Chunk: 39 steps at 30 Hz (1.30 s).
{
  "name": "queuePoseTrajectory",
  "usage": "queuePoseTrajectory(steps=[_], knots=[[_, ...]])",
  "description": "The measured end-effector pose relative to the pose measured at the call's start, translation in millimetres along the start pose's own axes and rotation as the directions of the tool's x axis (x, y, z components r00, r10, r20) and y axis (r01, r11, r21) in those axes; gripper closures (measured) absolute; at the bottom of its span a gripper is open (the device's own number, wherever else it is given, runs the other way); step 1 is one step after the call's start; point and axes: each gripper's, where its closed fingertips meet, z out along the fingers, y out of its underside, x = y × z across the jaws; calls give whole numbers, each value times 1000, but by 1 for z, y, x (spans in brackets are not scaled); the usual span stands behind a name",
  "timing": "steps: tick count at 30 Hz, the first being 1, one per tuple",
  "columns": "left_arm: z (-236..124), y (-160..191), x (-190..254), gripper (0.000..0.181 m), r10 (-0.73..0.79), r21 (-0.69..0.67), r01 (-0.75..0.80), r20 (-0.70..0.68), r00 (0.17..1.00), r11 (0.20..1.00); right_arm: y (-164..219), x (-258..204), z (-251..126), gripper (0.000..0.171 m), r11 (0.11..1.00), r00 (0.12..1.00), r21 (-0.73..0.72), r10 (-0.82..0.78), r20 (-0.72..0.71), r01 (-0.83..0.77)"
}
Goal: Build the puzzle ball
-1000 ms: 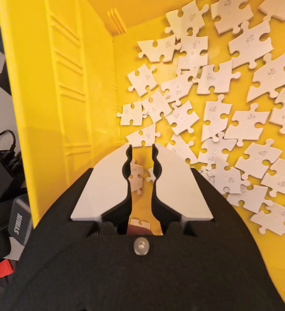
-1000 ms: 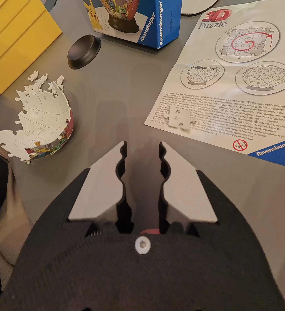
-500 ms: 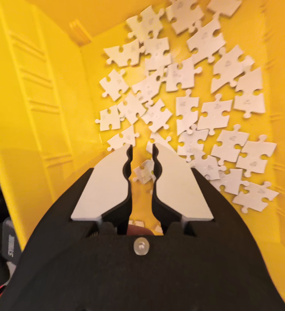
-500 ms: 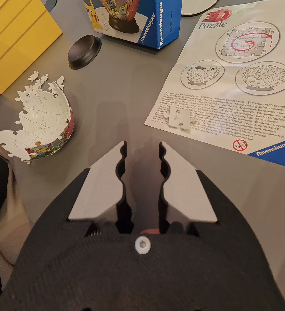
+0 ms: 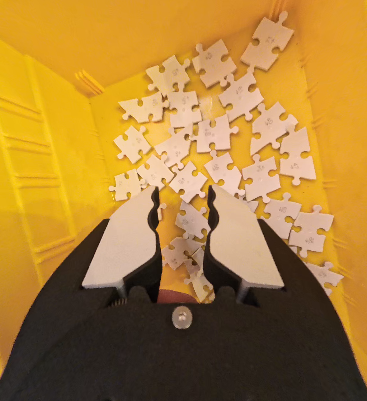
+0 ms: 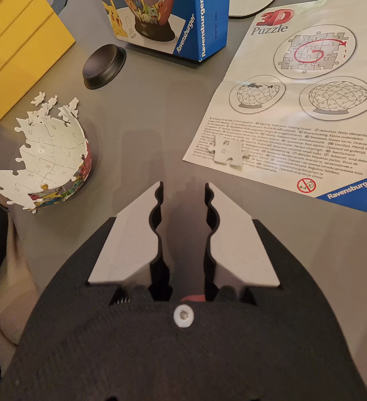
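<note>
Opening wider than a moment ago, the left tongs (image 5: 182, 189) hang empty inside the yellow bin (image 5: 54, 152) over loose puzzle pieces (image 5: 215, 138), probably choosing one. The right tongs (image 6: 183, 184), parted and empty, wait above the worktop (image 6: 156, 112) near the half-built puzzle ball (image 6: 50, 152).

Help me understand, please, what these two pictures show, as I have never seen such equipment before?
No robot arm is here: a person holds a two-finger tool in each hand, and a camera on each looks forward along its jaws. One picture comes from the left gripper, which is inside a yellow bin above loose white puzzle pieces lying blank side up. Its jaws are open and hold nothing. The other comes from the right gripper, over a grey table, also open and empty. On the table are the half-built puzzle ball, a black round stand, the blue puzzle box, and an instruction sheet with a single puzzle piece on it.
</note>
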Motion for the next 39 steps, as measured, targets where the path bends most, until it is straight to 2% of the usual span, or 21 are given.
queuePoseTrajectory(steps=[6,10,15,18,27,31,34,39], knots=[[-14,3,7,139,9,20,-7,-79,997,1000,-1,1,0,135,1000,1000,3,8,-3,-8],[-17,15,6,142,52,-33,-55,-77,996,998,0,2,1,135,1000,1000,-4,7,-10,-7],[-17,30,10,137,76,-94,-87,-115,990,992,1,2,1,135,1000,1000,-7,7,-14,-7],[-17,39,6,136,108,-143,-120,-89,990,982,1,2,1,135,1000,1000,-8,7,-14,-7],[-24,45,20,125,124,-152,-149,-164,979,977,0,2,0,135,1000,1000,-1,10,-9,-10],[-27,45,11,123,112,-161,-132,-125,986,978,0,2,0,135,1000,1000,2,9,-6,-9],[-26,39,0,129,86,-132,-95,-78,993,987,0,2,0,135,1000,1000,4,10,-5,-10],[-24,54,-14,135,72,-203,-73,-13,997,976,-1,2,0,135,1000,1000,5,11,-4,-10]])
